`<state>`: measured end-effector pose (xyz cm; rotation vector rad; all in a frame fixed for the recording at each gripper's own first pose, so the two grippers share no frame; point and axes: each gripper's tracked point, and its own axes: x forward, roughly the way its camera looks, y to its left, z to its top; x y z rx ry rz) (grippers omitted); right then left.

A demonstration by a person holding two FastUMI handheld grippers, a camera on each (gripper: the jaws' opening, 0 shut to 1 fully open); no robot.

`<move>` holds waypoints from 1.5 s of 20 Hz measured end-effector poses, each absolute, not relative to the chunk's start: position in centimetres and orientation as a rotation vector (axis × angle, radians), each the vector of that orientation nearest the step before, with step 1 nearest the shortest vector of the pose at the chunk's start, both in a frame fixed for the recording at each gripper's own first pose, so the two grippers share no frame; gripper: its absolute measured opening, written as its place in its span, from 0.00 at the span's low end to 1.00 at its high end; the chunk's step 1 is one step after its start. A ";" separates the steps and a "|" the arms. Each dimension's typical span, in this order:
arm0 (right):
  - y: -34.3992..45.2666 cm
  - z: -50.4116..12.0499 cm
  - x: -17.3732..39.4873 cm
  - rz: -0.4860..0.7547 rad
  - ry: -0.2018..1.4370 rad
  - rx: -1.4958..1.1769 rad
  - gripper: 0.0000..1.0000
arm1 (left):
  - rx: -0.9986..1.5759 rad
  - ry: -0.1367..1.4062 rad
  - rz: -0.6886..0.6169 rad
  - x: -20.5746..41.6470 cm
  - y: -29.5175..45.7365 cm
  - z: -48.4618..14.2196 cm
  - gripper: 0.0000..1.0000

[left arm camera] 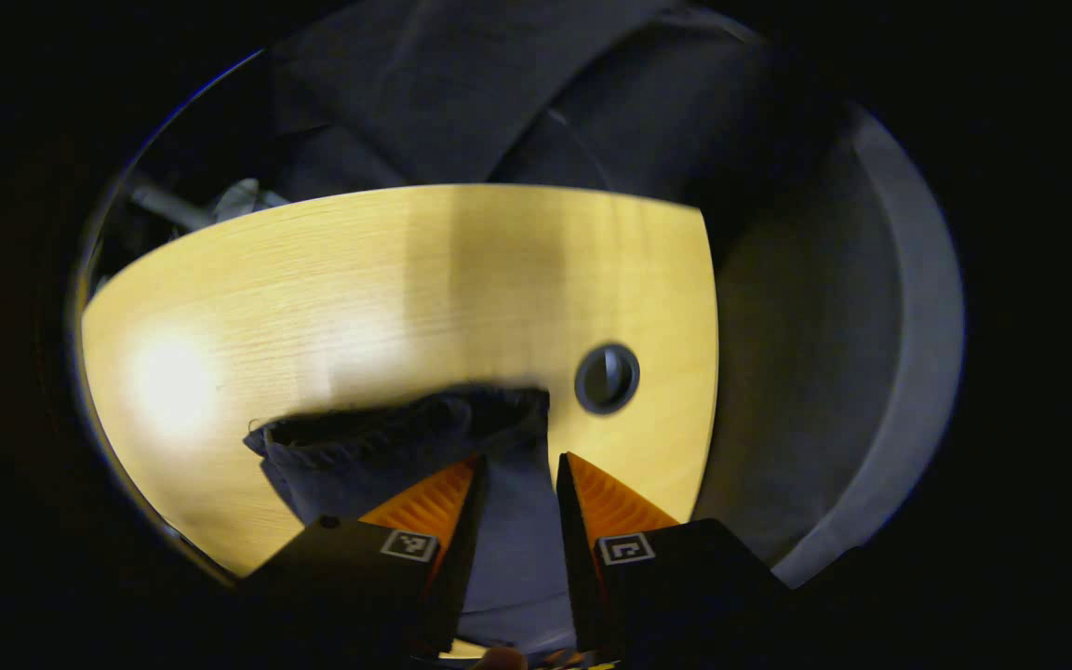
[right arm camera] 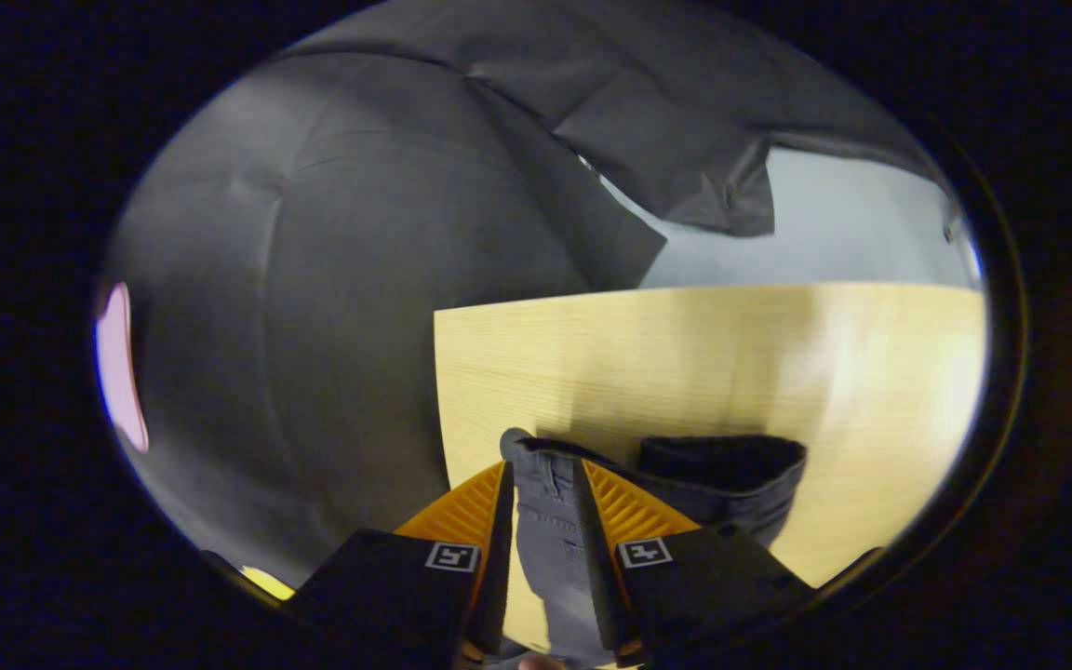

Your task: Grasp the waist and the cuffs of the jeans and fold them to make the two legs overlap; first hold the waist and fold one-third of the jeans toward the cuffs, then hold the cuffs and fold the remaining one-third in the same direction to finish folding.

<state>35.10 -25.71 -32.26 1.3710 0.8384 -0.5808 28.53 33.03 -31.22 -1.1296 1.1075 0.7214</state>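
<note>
Dark blue jeans (left arm camera: 378, 447) show a frayed cuff end in the left gripper view, held over the light wooden table (left arm camera: 359, 279). My left gripper (left arm camera: 517, 461) is shut on that cuff end, and the cloth fills the gap between its fingers. In the right gripper view the jeans' waistband (right arm camera: 545, 484), with a belt loop, runs up between the fingers of my right gripper (right arm camera: 541, 465), which is shut on it. More of the waist (right arm camera: 722, 465) bulges to the right of that gripper, above the table (right arm camera: 685, 354).
A round cable hole (left arm camera: 607, 378) sits in the tabletop just right of the cuff. The table's edge (left arm camera: 711, 372) drops to grey floor (left arm camera: 806, 372) on the right. Black cloth wall (right arm camera: 313, 279) hangs behind the table corner, with a pale wall (right arm camera: 824, 242) beyond.
</note>
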 end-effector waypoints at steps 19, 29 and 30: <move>-11.4 -1.9 19.6 -0.104 0.334 0.232 0.92 | -0.304 0.395 0.088 22.4 21.8 -2.3 0.84; -6.6 -1.4 13.5 -0.027 0.254 0.092 0.98 | -0.071 0.123 -0.004 16.2 15.0 2.5 0.84; -7.6 -3.2 13.1 -0.032 0.298 0.117 0.96 | -0.085 0.131 -0.010 15.7 14.3 2.1 0.84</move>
